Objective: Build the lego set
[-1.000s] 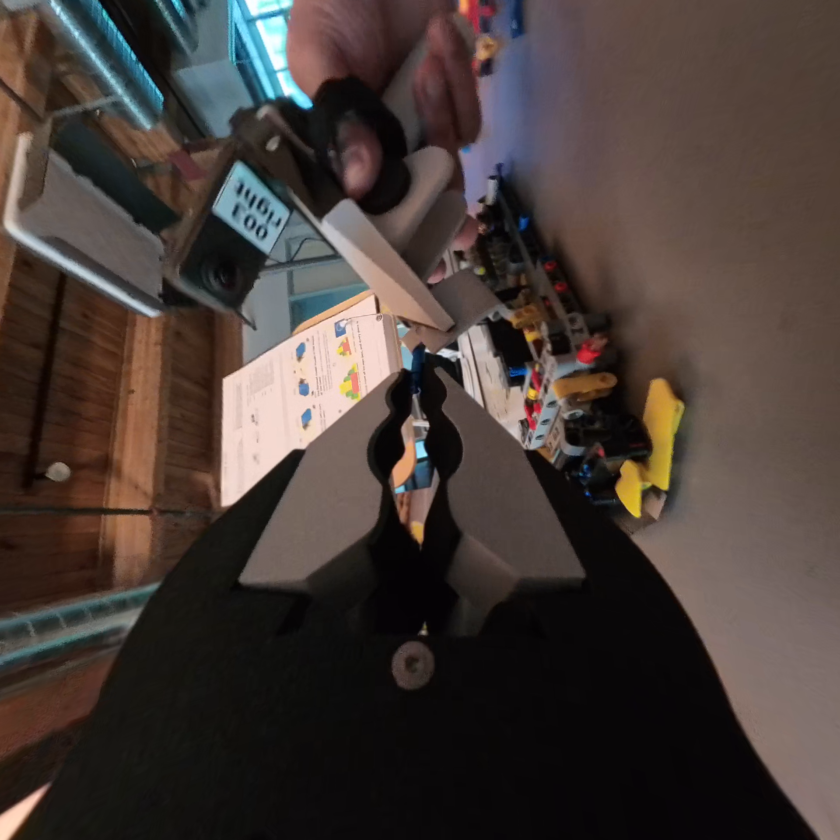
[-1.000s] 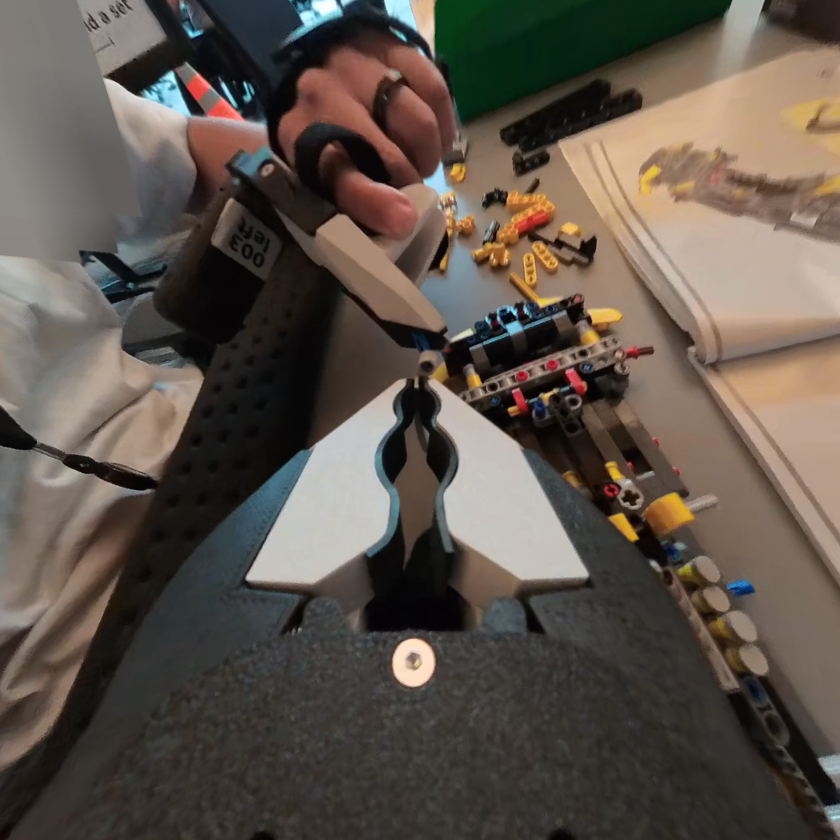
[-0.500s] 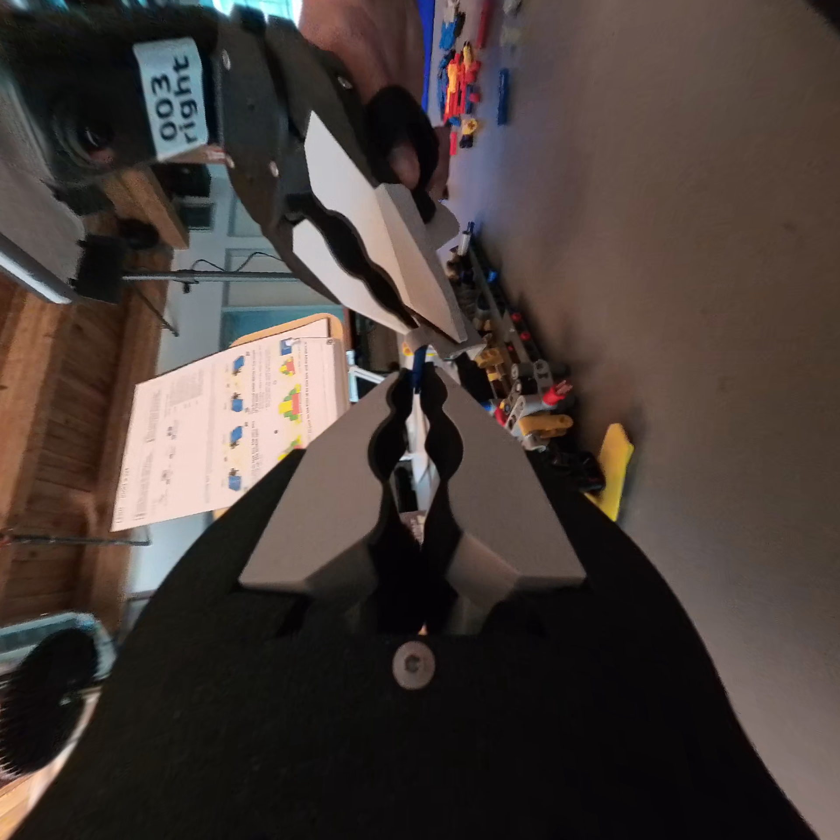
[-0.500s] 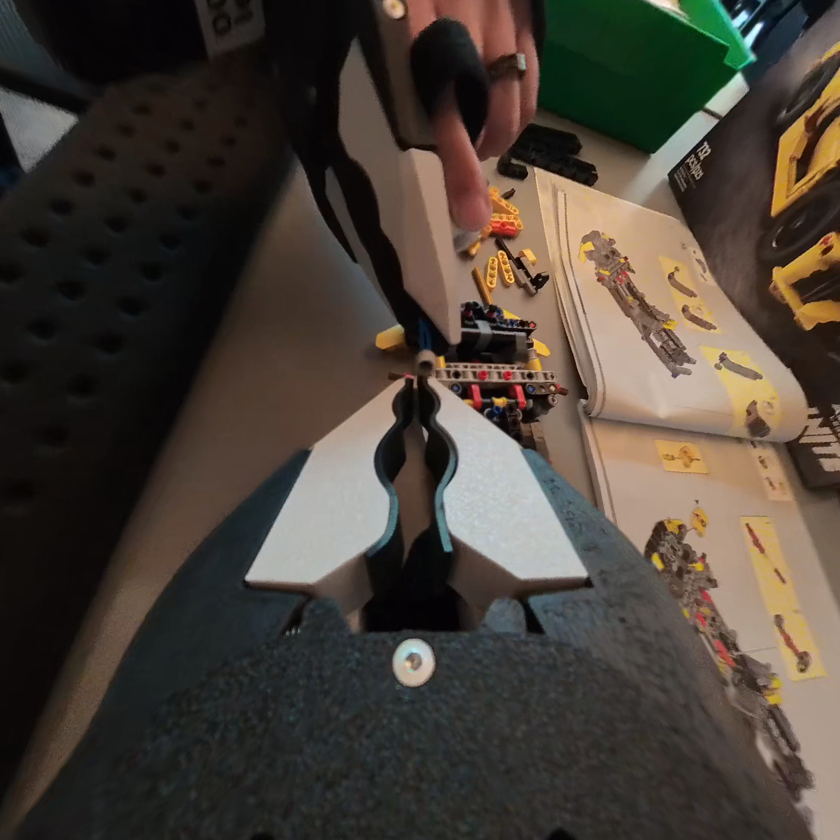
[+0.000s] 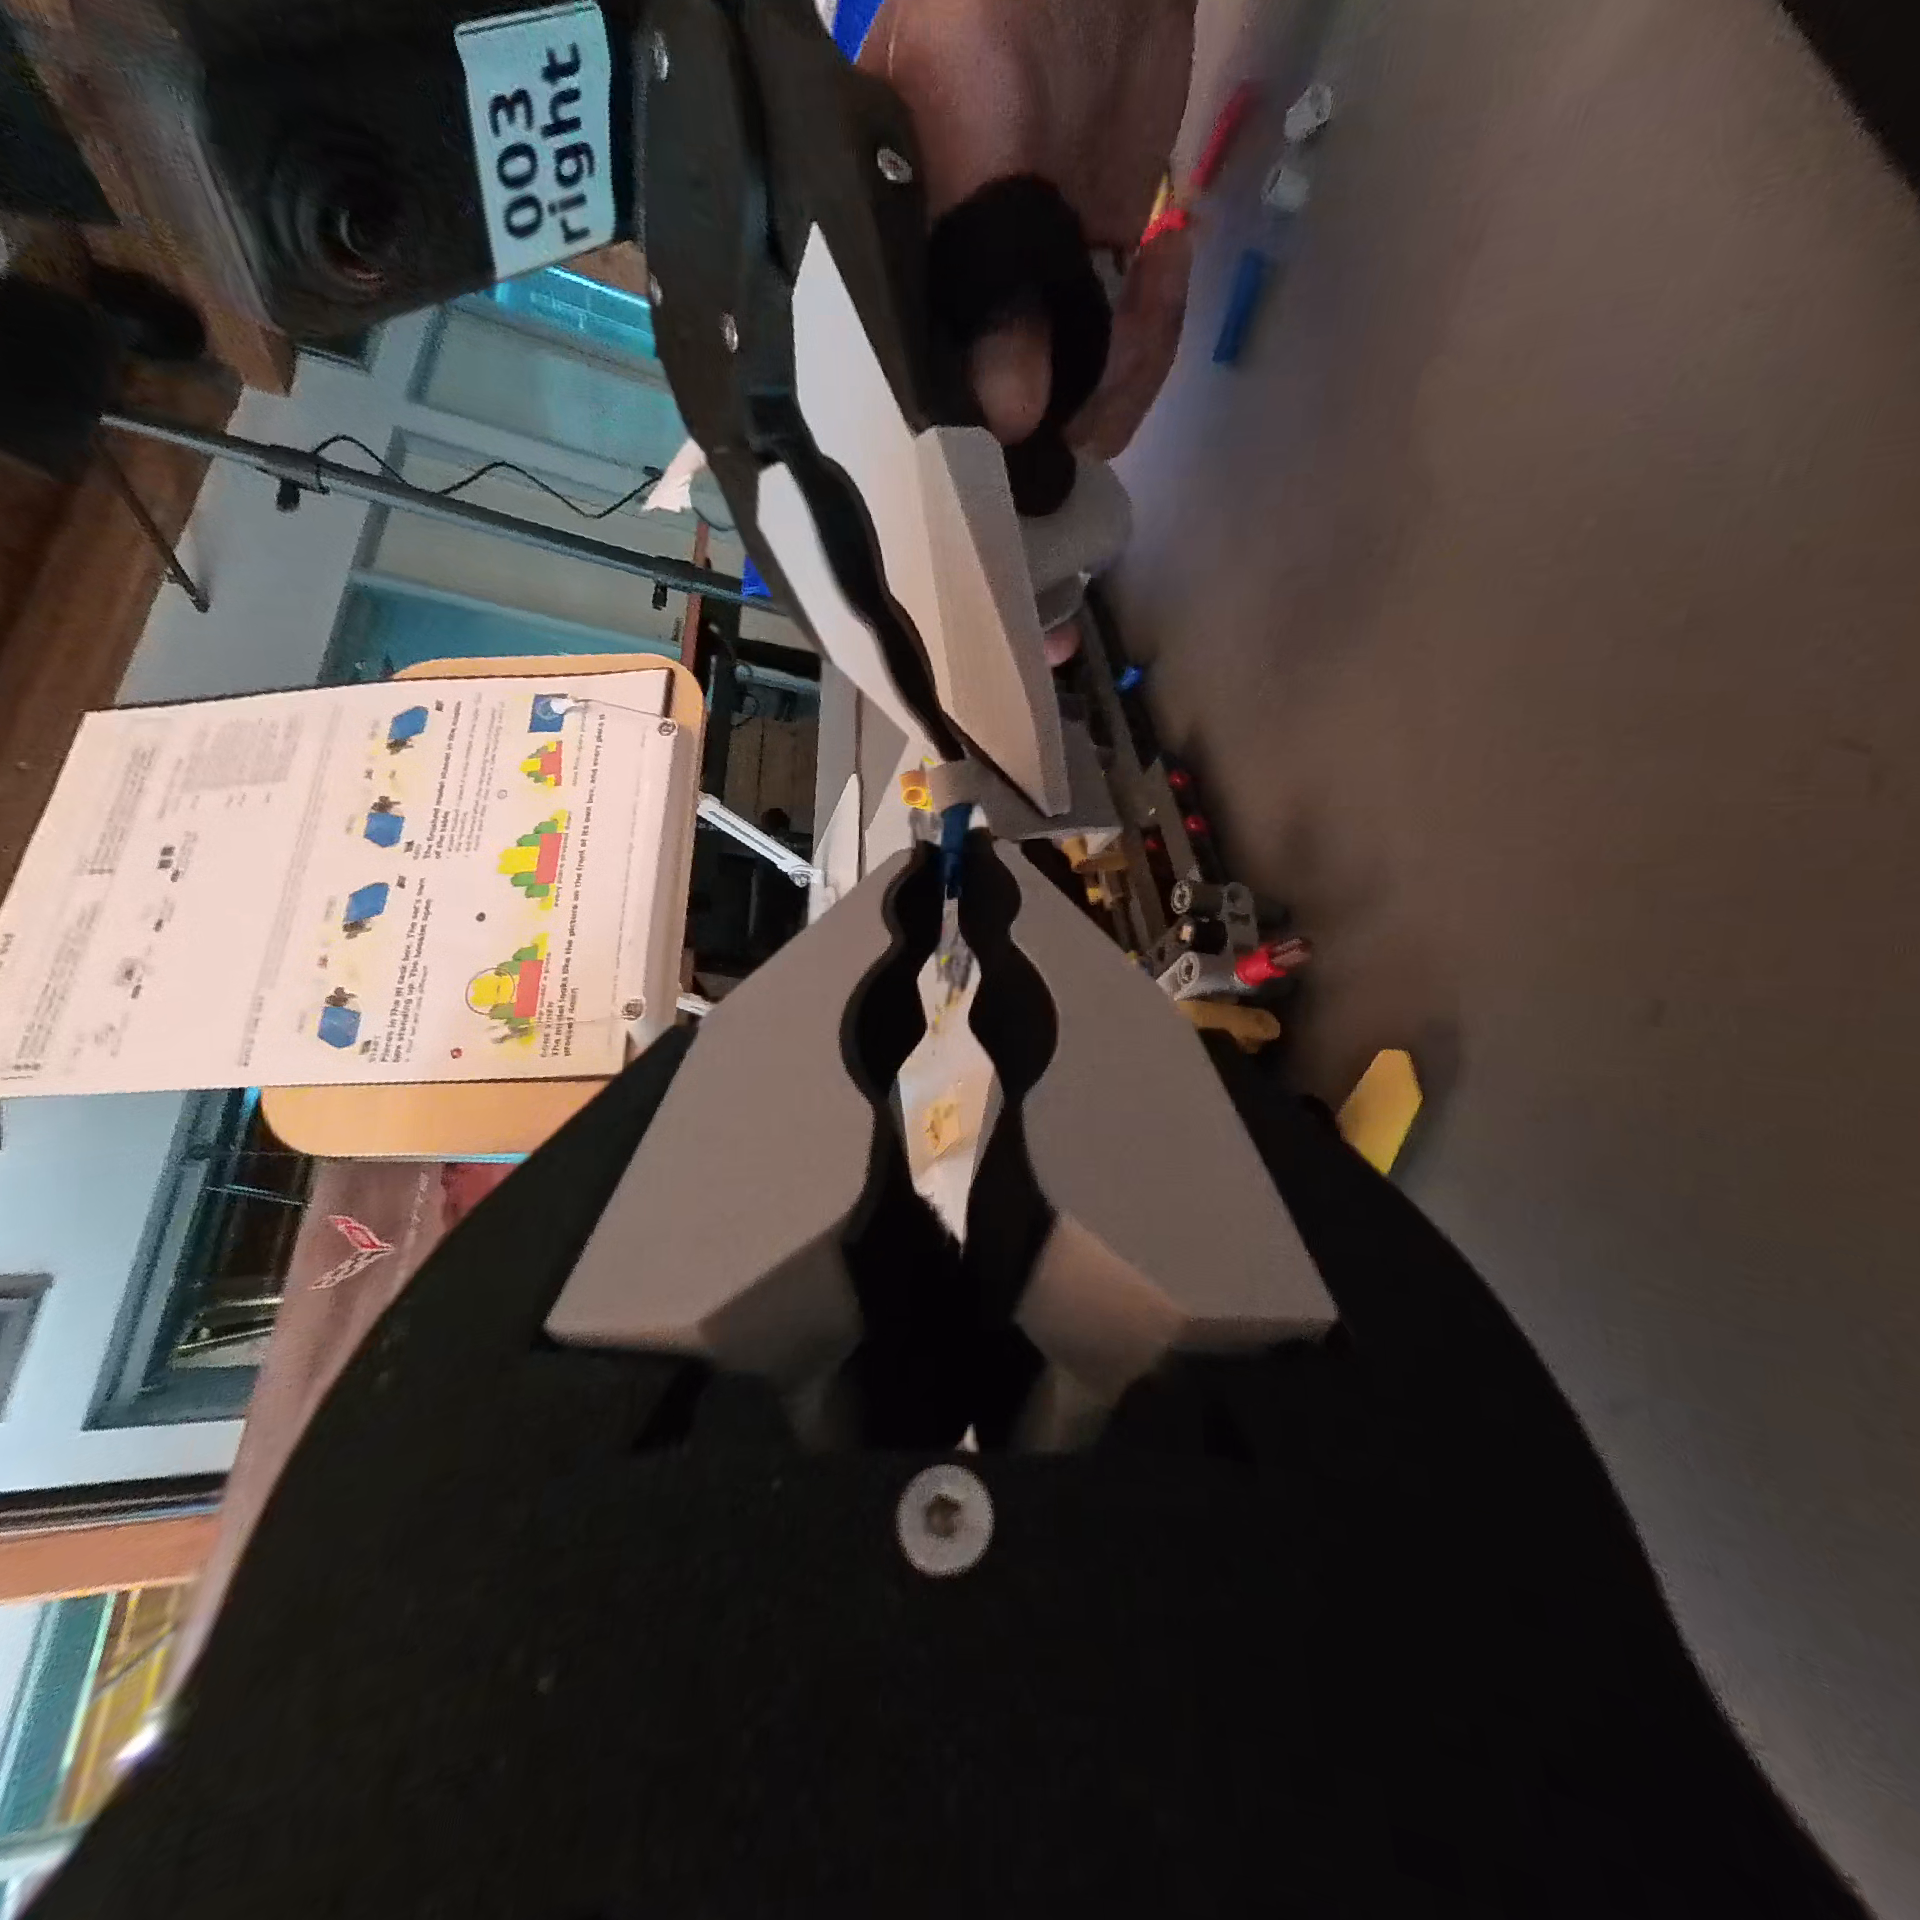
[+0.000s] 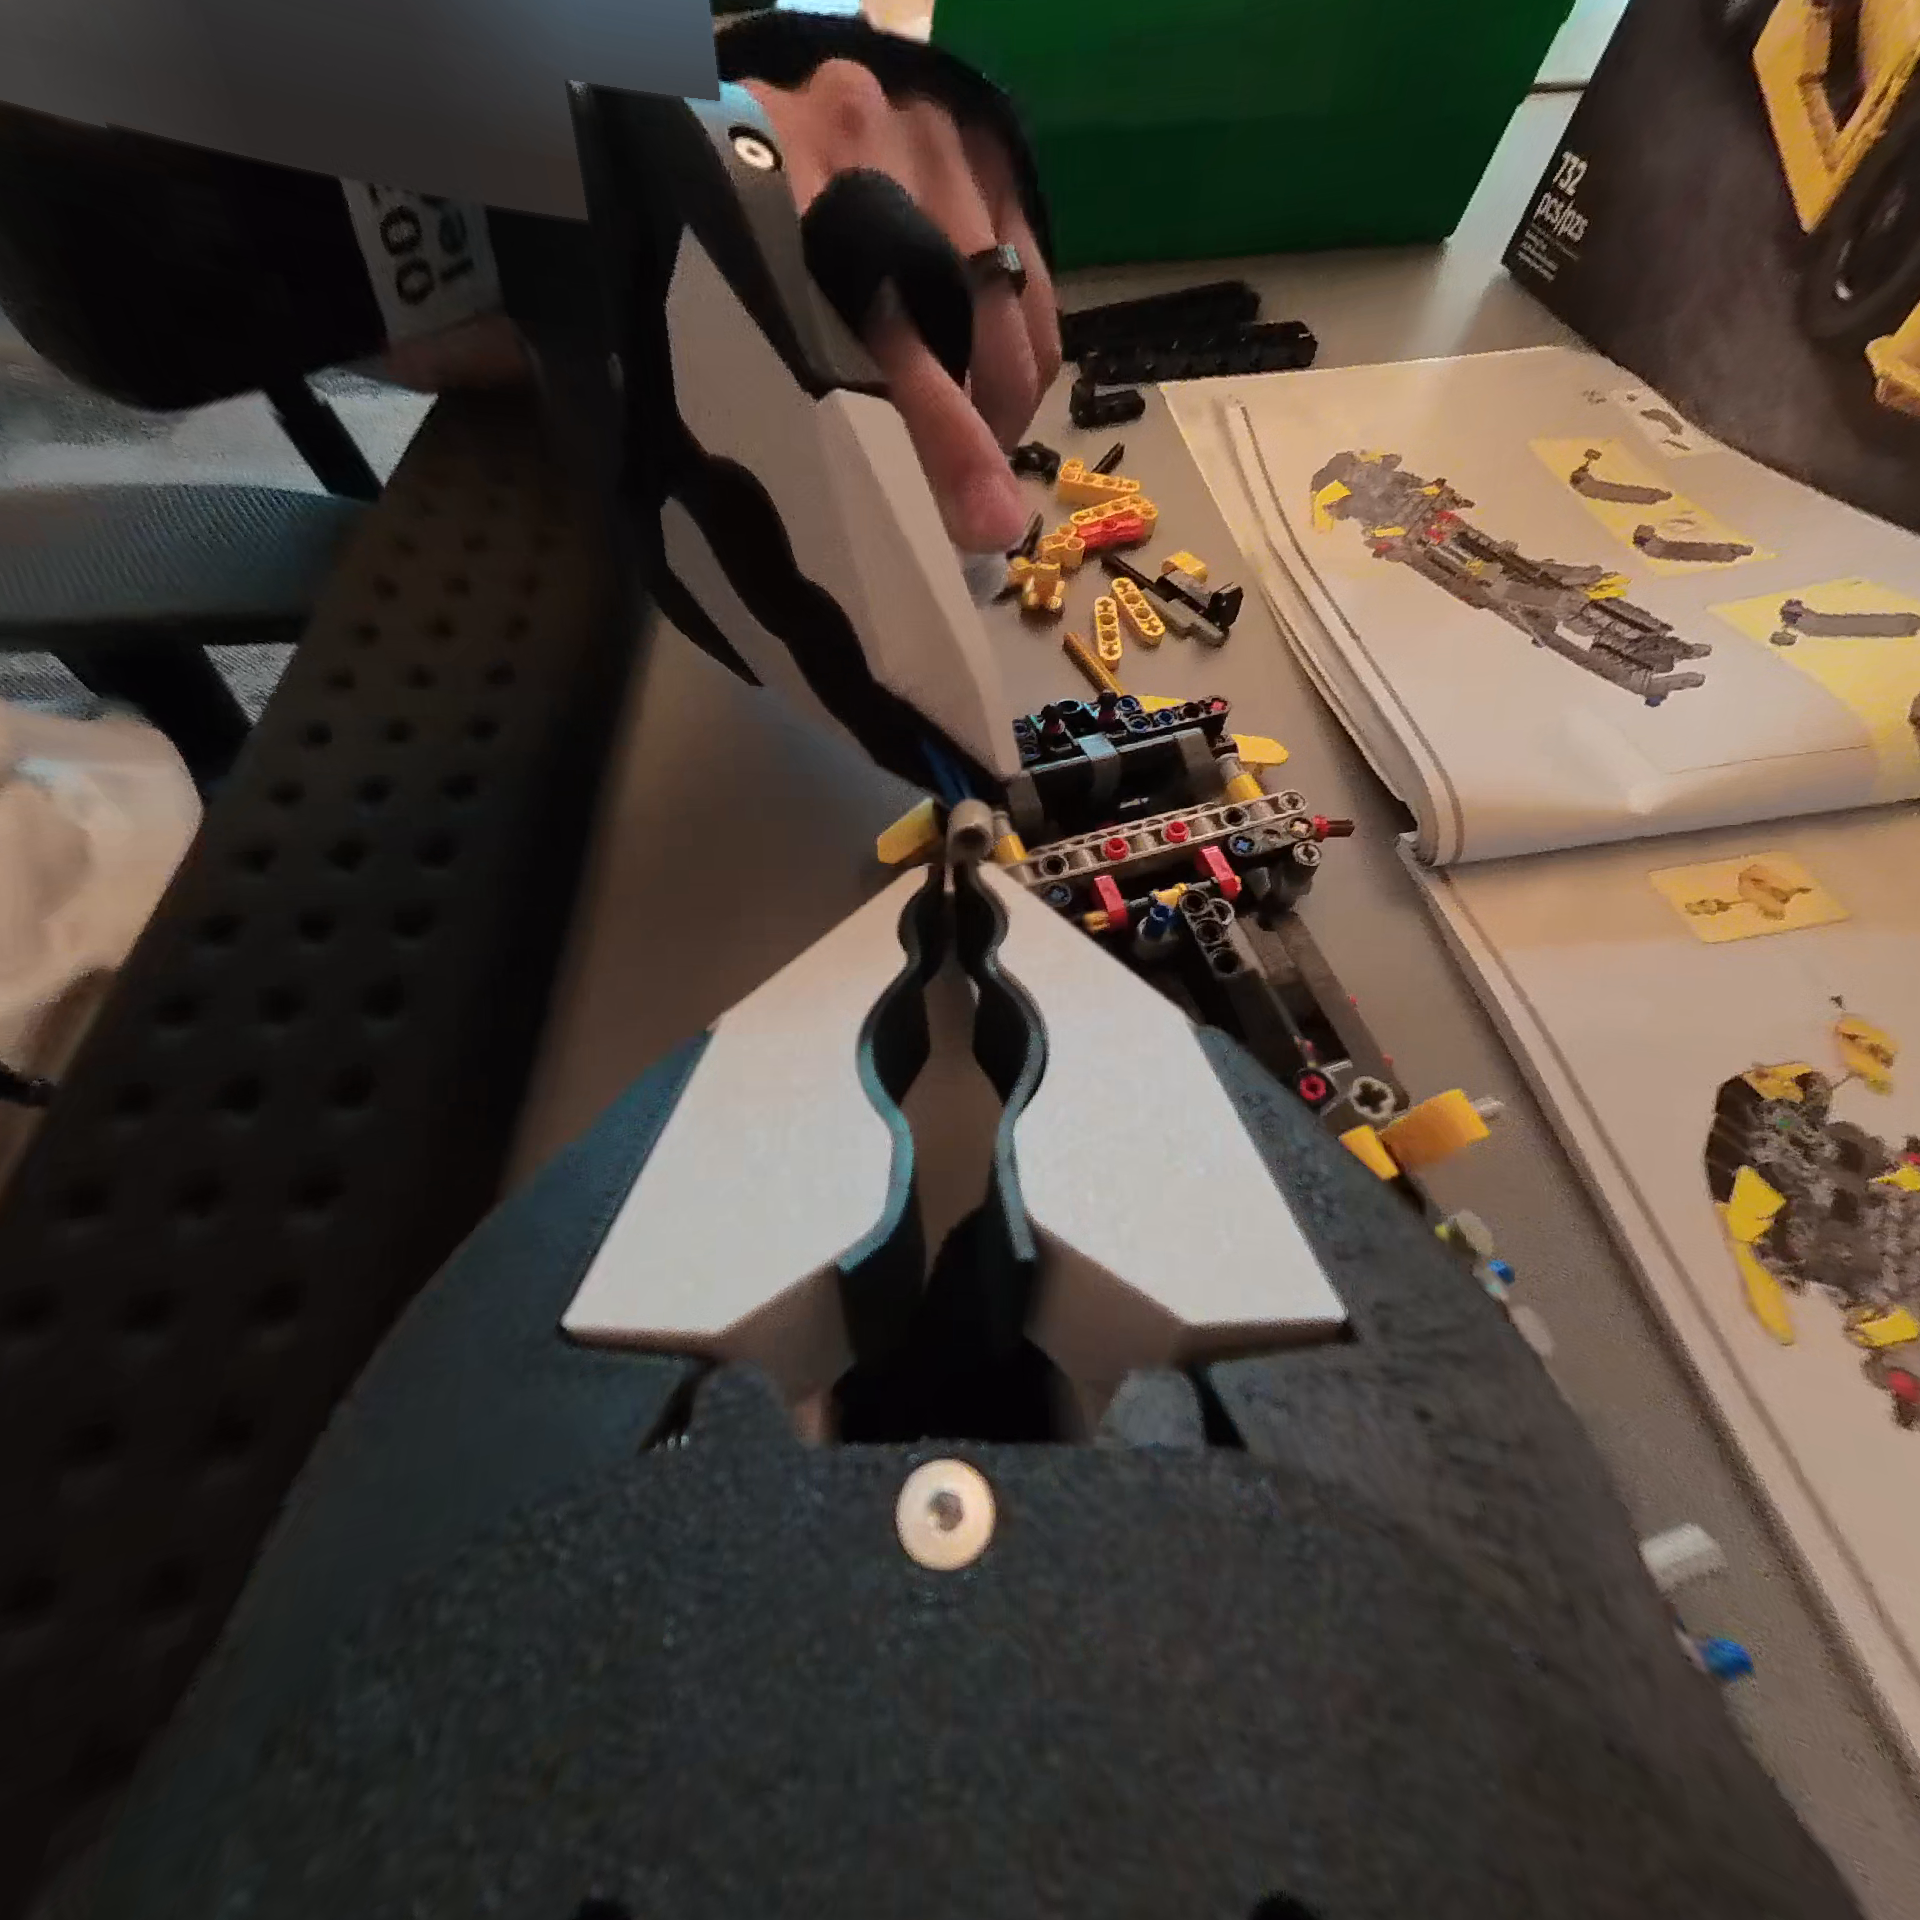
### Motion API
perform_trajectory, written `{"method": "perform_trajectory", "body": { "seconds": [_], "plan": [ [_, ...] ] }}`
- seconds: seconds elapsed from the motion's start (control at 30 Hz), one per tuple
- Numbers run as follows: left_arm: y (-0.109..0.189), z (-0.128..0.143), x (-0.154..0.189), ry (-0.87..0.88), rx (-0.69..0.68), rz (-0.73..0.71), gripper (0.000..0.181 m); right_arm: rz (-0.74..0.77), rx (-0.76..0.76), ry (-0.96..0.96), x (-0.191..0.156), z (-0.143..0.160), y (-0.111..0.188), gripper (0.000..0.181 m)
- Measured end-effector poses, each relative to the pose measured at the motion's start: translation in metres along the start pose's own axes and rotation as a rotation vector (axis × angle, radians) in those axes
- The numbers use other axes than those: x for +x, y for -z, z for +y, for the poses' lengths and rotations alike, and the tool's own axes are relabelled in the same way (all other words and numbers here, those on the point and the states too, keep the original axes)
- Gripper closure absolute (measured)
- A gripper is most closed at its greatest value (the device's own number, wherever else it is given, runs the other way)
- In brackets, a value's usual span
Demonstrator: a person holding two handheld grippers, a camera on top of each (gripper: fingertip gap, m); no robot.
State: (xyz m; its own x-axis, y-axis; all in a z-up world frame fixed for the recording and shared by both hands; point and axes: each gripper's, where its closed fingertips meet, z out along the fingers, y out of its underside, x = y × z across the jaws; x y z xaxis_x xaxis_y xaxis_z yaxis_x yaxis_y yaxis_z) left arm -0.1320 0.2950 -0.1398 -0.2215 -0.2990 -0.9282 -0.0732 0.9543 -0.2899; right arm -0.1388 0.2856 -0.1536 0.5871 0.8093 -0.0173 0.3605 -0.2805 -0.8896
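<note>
Clearly early: the chassis (image 6: 1153, 831) is half-built, loose pieces (image 6: 1112, 582) wait; left hand-held gripper (image 5: 951, 862) pinches a blue pin (image 5: 954, 831), right hand-held gripper (image 6: 961, 878) a grey connector (image 6: 968, 831).

green bin (image 6: 1247, 114) far end of table | printed sheet (image 5: 343, 883) on tan board | perforated black chair back (image 6: 260, 935)

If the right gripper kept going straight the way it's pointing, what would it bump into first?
Most likely the left gripper: its tips sit right ahead of the right gripper, which pinches a small grey piece. That piece would touch first, it seems; the half-built model lies just beside. Depth is hard to judge.
</note>
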Motion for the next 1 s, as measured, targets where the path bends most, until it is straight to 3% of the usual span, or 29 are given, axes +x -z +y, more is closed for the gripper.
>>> {"method": "perform_trajectory", "body": {
  "seconds": [0.3,0.5,0.67,0.77,1.0],
  "plan": [
    [0.001,-0.001,0.006,0.027,0.021,0.044,0.179,-0.107,0.055,-0.094,-0.007,0.002,-0.002,0.180],
    [0.004,-0.009,0.001,0.040,0.074,0.014,0.179,-0.267,0.125,-0.229,-0.018,-0.006,0.004,0.180],
    [0.012,-0.017,-0.006,0.395,0.171,0.104,0.180,-0.318,0.186,-0.287,-0.024,-0.020,0.007,0.180],
    [0.016,-0.023,-0.007,0.650,0.231,0.228,0.179,-0.259,0.189,-0.186,-0.026,-0.026,0.008,0.179],
    [0.014,-0.024,-0.002,1.062,0.242,0.450,0.177,-0.089,0.141,0.048,-0.021,-0.023,0.009,0.180]
  ]
}}
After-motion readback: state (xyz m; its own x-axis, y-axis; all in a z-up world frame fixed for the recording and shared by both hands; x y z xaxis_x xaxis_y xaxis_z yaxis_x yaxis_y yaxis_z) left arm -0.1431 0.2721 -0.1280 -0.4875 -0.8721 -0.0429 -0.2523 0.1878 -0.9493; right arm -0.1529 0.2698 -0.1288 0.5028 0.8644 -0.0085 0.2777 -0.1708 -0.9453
